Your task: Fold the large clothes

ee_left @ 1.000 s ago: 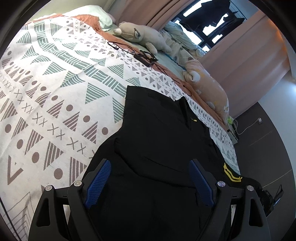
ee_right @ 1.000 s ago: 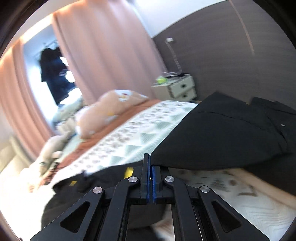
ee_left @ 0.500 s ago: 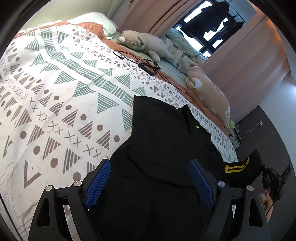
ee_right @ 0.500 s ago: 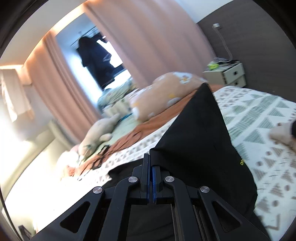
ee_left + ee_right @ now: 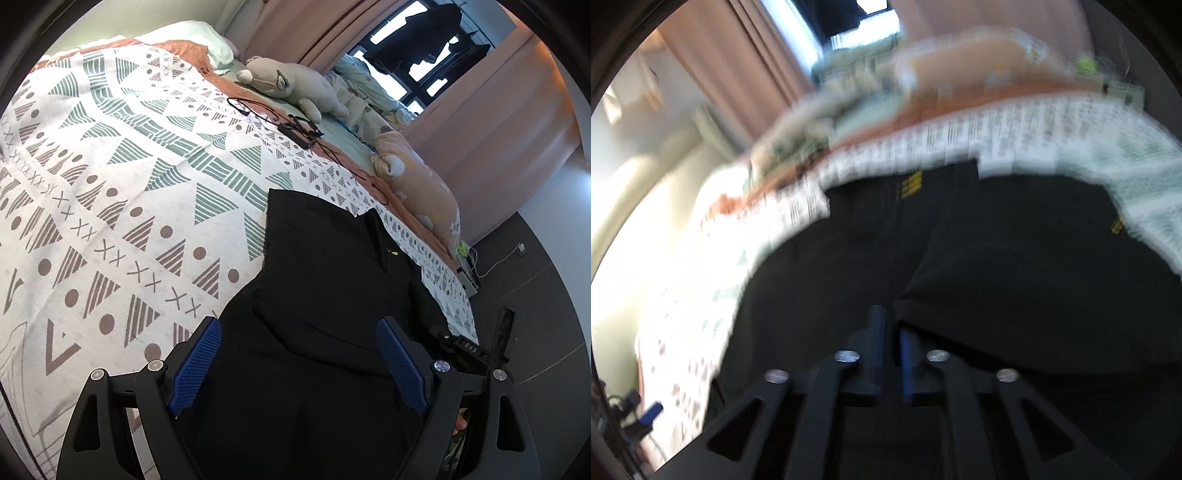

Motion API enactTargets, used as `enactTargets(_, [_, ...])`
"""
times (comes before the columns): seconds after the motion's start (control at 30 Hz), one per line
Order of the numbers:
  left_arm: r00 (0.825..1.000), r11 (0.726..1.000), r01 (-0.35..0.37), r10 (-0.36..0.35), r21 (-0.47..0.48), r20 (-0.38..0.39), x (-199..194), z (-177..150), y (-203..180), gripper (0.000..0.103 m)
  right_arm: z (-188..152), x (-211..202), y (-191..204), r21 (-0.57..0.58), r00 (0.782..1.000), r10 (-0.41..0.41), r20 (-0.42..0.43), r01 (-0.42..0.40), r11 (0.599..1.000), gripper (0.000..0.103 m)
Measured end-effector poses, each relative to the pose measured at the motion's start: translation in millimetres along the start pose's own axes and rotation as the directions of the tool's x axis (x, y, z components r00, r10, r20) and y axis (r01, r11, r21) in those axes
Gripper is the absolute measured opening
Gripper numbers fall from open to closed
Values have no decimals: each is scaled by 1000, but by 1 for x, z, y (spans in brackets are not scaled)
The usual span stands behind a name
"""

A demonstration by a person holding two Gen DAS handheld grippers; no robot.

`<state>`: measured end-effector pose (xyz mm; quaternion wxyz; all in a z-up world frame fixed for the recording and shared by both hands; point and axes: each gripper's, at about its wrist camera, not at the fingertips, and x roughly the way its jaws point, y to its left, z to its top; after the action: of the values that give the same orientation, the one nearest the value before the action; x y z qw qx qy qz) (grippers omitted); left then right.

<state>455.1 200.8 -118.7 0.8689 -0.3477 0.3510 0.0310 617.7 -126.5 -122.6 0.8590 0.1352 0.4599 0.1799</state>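
Left gripper (image 5: 297,363): jaws wide apart, blue ribbed pads (image 5: 195,365) clear of any cloth, nothing clamped. Directly below and ahead of it lies the black garment (image 5: 325,295), spread flat on the patterned bedspread (image 5: 122,192); the fabric is matte and smooth, with soft fold ridges crossing it and a small yellow mark near the collar at its far end. Right gripper (image 5: 890,332): jaws have just been opening and now stand slightly apart, a narrow gap between the pads; an edge of the black cloth reaches to their tips, but the blur does not show whether any lies in the gap. That view is heavily motion-blurred. Beyond the left gripper the bedspread is white with green and brown triangles, dots and crosses. Further out, at the bed's far edge, rest a grey plush toy (image 5: 291,83), a black cable (image 5: 291,125) and an orange plush pillow (image 5: 424,192); pink curtains (image 5: 491,122) hang behind.
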Motion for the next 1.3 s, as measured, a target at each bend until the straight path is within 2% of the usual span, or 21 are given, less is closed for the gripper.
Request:
enactTargets(0.03, [1000, 1000, 3, -3, -2, -2, 0, -1, -1, 87, -5, 10, -5, 23, 999, 19, -47, -18, 1000, 49])
enactTargets(0.07, [1000, 1000, 8, -8, 0, -1, 0, -1, -2, 87, -11, 19, -11, 49, 996, 28, -90, -24, 999, 56])
enactTargets(0.17, [1000, 1000, 11, -11, 8, 3, -2, -2, -5, 87, -27, 23, -18, 56, 992, -3, -122, 10, 998, 56])
enactTargets(0.27, [1000, 1000, 12, -12, -1, 6, -2, -2, -3, 87, -33, 9, -26, 72, 992, 16, -127, -7, 997, 56])
enactTargets(0.4, [1000, 1000, 13, -13, -7, 3, -1, -3, -3, 87, -37, -15, -56, 161, 994, -18, -108, 35, 986, 56])
enactTargets(0.53, [1000, 1000, 17, -17, 4, 6, -3, -5, -6, 87, -36, -41, -110, 343, 999, 10, -53, 9, 939, 56])
enactTargets(0.67, [1000, 1000, 6, -6, 7, 2, 0, -6, -6, 87, -37, -64, -152, 466, 999, 23, 21, -31, 884, 56])
enactTargets(0.83, [1000, 1000, -2, 2, -8, -14, 10, -7, -3, 87, -44, -84, -194, 559, 995, -75, 62, 28, 829, 56])
enactTargets(0.9, [1000, 1000, 3, -3, -16, -17, 12, -6, -3, 87, -47, -92, -205, 581, 989, -128, 80, 58, 812, 45])
enactTargets(0.93, [1000, 1000, 3, -4, -19, -16, 12, -5, -2, 87, -47, -96, -208, 579, 985, -146, 88, 68, 812, 29])
enactTargets(0.97, [1000, 1000, 5, -5, -21, -13, 12, -5, -2, 87, -46, -97, -207, 573, 984, -156, 92, 76, 816, 20])
enactTargets(1.03, [1000, 1000, 5, -6, -23, -12, 13, -3, -2, 87, -43, -106, -205, 551, 977, -167, 129, 69, 831, 11])
enactTargets(1.17, [1000, 999, 9, -10, -38, -13, 13, -3, 0, 87, -24, -126, -180, 455, 959, -195, 205, 83, 887, 9])
enactTargets(1.3, [1000, 999, 19, -19, -45, 0, 6, 0, 3, 87, 1, -140, -136, 309, 941, -156, 301, 58, 949, 8])
